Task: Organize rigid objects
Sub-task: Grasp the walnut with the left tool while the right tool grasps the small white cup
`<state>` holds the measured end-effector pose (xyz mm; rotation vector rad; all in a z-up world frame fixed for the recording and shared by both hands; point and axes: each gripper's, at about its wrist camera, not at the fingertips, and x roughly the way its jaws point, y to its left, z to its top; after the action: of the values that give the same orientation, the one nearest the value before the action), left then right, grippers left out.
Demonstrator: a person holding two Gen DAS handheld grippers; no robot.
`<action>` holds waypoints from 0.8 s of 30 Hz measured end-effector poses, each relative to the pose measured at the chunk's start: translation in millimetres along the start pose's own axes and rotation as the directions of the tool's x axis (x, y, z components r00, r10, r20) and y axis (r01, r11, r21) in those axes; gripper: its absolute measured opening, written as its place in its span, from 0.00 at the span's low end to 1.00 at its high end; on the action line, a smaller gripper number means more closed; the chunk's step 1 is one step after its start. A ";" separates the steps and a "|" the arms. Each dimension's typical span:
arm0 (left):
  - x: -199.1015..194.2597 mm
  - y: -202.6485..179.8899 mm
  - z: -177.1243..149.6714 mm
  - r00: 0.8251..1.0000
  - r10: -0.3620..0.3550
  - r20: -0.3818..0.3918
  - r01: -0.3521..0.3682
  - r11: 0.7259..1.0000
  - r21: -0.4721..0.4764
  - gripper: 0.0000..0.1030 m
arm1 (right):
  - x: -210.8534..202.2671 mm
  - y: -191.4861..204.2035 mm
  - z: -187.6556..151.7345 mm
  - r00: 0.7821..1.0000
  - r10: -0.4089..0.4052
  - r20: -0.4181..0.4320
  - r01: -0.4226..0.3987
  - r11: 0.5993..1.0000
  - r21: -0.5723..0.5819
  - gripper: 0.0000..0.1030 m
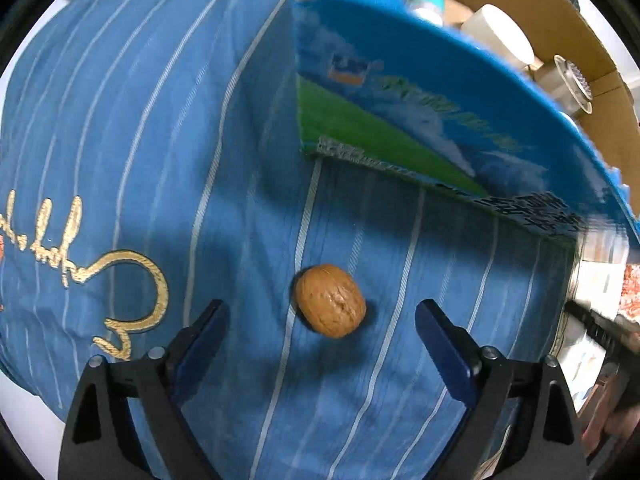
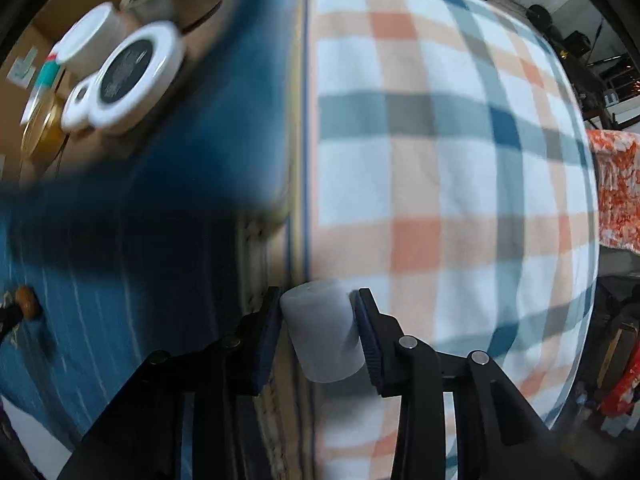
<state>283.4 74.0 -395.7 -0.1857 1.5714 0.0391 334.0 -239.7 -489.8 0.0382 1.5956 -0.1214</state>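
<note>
Blue white-striped cloth [image 1: 152,128] covers most of the left wrist view; a plaid blue-orange-white blanket [image 2: 440,140] fills the right wrist view from 12 to 4 o'clock. Open cardboard box with blue-green printed side [image 1: 400,112] stands at 1 o'clock of the left tongs [image 1: 320,312]; white-lidded jars inside.

Left tongs released, jaws wide. Brown oval walnut [image 1: 330,300] lies on the striped cloth between the two fingertips, touching neither, slightly nearer 12 o'clock.

Right tongs [image 2: 318,304] clenched on a pale grey-white smooth cylinder [image 2: 320,336], pads pressing both sides, cylinder over the seam where cloth meets blanket.
</note>
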 end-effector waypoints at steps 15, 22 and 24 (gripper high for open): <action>18.0 -11.8 -7.2 0.998 0.058 -0.029 -0.055 0.996 0.076 0.33 | 10.7 31.6 -53.5 0.987 0.145 -0.073 -0.141 0.988 0.065 0.35; 25.7 -31.4 -76.7 0.995 0.044 -0.094 -0.031 0.990 0.137 0.33 | 3.7 63.6 -76.6 0.981 0.174 -0.088 -0.173 0.985 0.024 0.34; 29.0 -38.2 -94.5 0.993 0.046 -0.112 -0.028 0.987 0.159 0.33 | 3.4 72.0 -84.9 0.980 0.172 -0.096 -0.172 0.985 0.008 0.34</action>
<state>195.4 20.3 -419.9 -0.0354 1.6849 -0.0678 256.6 -159.8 -495.1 0.1843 1.6806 0.0160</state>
